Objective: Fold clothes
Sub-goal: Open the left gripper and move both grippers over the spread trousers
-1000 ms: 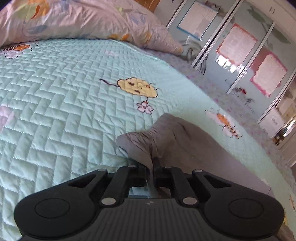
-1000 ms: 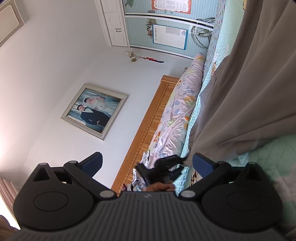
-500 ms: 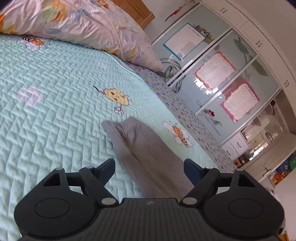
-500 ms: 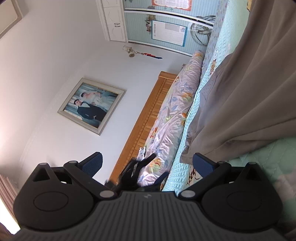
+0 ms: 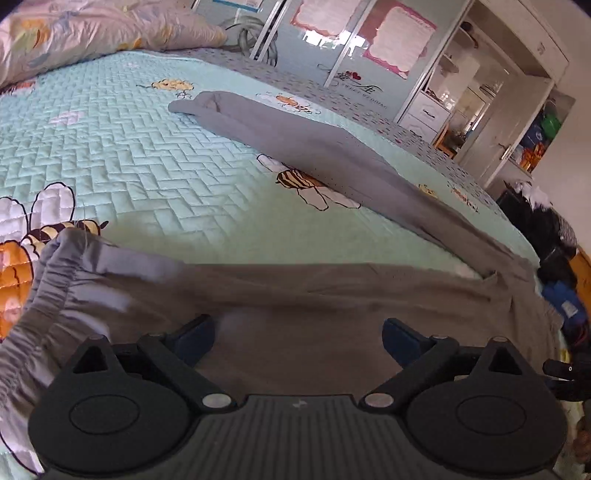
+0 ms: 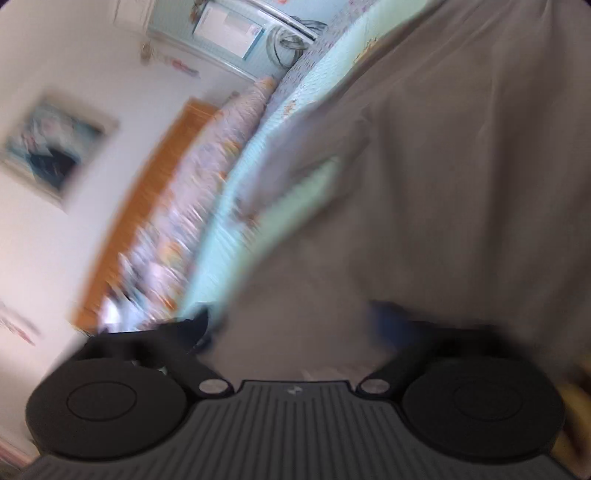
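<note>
Grey trousers [image 5: 332, 162] lie on the mint quilted bed [image 5: 147, 155]. One leg stretches away to a far hem. The elastic waistband [image 5: 55, 288] is bunched at the near left. My left gripper [image 5: 298, 334] is open and hovers just over the waist part of the cloth. In the blurred right wrist view the grey trousers [image 6: 443, 166] fill the right side. My right gripper [image 6: 295, 323] is open close over the cloth, holding nothing.
A floral pillow [image 5: 92, 33] lies at the head of the bed. Wardrobe doors with posters [image 5: 351, 33] stand beyond the far edge. A dark pile of things [image 5: 543, 221] sits by the right corner. A wooden headboard [image 6: 147, 206] and a framed picture [image 6: 48, 151] show on the wall.
My left gripper let go of the trouser hem, opened, and drew back to the waistband end. My right gripper stayed open and swung down toward the cloth, blurring its view.
</note>
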Available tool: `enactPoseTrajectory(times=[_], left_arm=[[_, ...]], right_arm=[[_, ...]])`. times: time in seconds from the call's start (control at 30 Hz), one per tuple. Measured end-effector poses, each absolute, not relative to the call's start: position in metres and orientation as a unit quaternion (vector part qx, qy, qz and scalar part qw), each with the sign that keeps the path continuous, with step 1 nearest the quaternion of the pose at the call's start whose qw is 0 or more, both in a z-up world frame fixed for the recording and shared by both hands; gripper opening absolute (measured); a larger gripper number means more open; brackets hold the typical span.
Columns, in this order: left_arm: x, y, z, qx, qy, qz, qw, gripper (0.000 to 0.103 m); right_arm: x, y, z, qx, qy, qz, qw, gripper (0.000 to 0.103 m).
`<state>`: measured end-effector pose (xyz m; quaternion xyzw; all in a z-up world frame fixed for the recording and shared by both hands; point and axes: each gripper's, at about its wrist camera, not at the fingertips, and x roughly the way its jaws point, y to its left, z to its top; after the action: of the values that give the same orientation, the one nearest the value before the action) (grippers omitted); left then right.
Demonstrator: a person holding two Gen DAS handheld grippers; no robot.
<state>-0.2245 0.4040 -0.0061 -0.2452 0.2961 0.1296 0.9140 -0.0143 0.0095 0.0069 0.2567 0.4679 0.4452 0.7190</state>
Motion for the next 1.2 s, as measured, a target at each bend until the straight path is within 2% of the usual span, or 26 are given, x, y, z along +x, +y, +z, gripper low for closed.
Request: enactPoseTrajectory(times=[0.03, 0.2, 0.23, 0.3, 0.33, 0.47, 0.57, 0.6, 0.63, 0.67, 0.7, 0.77, 0.83, 0.87, 1.0, 1.13, 1.2], left_arm=[[-0.229, 0.402, -0.006, -0.233, 0.297, 0.134, 0.916, 0.098], [-0.243, 0.404, -0.005, -0.239, 0.288, 0.15, 0.915, 0.098], [-0.244, 0.404, -0.003, -0.243, 0.286, 0.155, 0.914, 0.098], [-0.246, 0.401, 0.003, -0.245, 0.281, 0.157, 0.914, 0.099], [-0.248, 0.398, 0.006, -0.246, 0.28, 0.158, 0.915, 0.099], [-0.249, 0.393, 0.009, -0.238, 0.275, 0.16, 0.918, 0.101], [-0.259, 0.4, 0.006, -0.246, 0.279, 0.18, 0.911, 0.101], [-0.262, 0.404, 0.005, -0.248, 0.281, 0.19, 0.907, 0.101], [-0.267, 0.409, 0.004, -0.249, 0.283, 0.198, 0.905, 0.101], [-0.273, 0.413, 0.005, -0.253, 0.282, 0.203, 0.903, 0.101], [-0.278, 0.418, 0.006, -0.256, 0.28, 0.208, 0.901, 0.101], [-0.288, 0.426, 0.011, -0.266, 0.271, 0.215, 0.9, 0.101], [-0.298, 0.431, 0.02, -0.272, 0.247, 0.213, 0.905, 0.101], [-0.302, 0.432, 0.024, -0.271, 0.237, 0.21, 0.909, 0.102], [-0.312, 0.44, 0.021, -0.285, 0.233, 0.211, 0.906, 0.102], [-0.319, 0.445, 0.009, -0.274, 0.268, 0.231, 0.894, 0.102], [-0.324, 0.446, 0.008, -0.263, 0.291, 0.232, 0.89, 0.102]], right_arm=[[-0.024, -0.003, 0.007, 0.229, 0.478, 0.427, 0.733, 0.043], [-0.054, -0.064, 0.015, 0.272, 0.487, 0.382, 0.737, 0.054], [-0.058, -0.071, 0.019, 0.272, 0.482, 0.369, 0.746, 0.07], [-0.068, -0.08, 0.028, 0.265, 0.463, 0.35, 0.77, 0.093], [-0.071, -0.081, 0.032, 0.274, 0.445, 0.357, 0.774, 0.097], [-0.065, -0.075, 0.031, 0.356, 0.379, 0.405, 0.752, 0.099], [-0.049, -0.065, 0.006, 0.373, 0.395, 0.402, 0.737, 0.099], [-0.045, -0.067, -0.004, 0.362, 0.42, 0.378, 0.741, 0.097], [-0.047, -0.07, -0.004, 0.346, 0.424, 0.371, 0.75, 0.078], [-0.051, -0.072, -0.003, 0.328, 0.426, 0.365, 0.76, 0.07], [-0.055, -0.075, -0.002, 0.311, 0.428, 0.359, 0.769, 0.069], [-0.061, -0.08, 0.003, 0.308, 0.431, 0.357, 0.769, 0.072], [-0.067, -0.079, 0.012, 0.302, 0.427, 0.353, 0.776, 0.095], [-0.071, -0.071, 0.016, 0.302, 0.41, 0.373, 0.776, 0.098], [-0.079, -0.034, 0.018, 0.342, 0.364, 0.481, 0.721, 0.099], [-0.08, 0.009, -0.024, 0.318, 0.459, 0.487, 0.672, 0.098], [-0.088, 0.008, -0.024, 0.303, 0.458, 0.484, 0.681, 0.092]])
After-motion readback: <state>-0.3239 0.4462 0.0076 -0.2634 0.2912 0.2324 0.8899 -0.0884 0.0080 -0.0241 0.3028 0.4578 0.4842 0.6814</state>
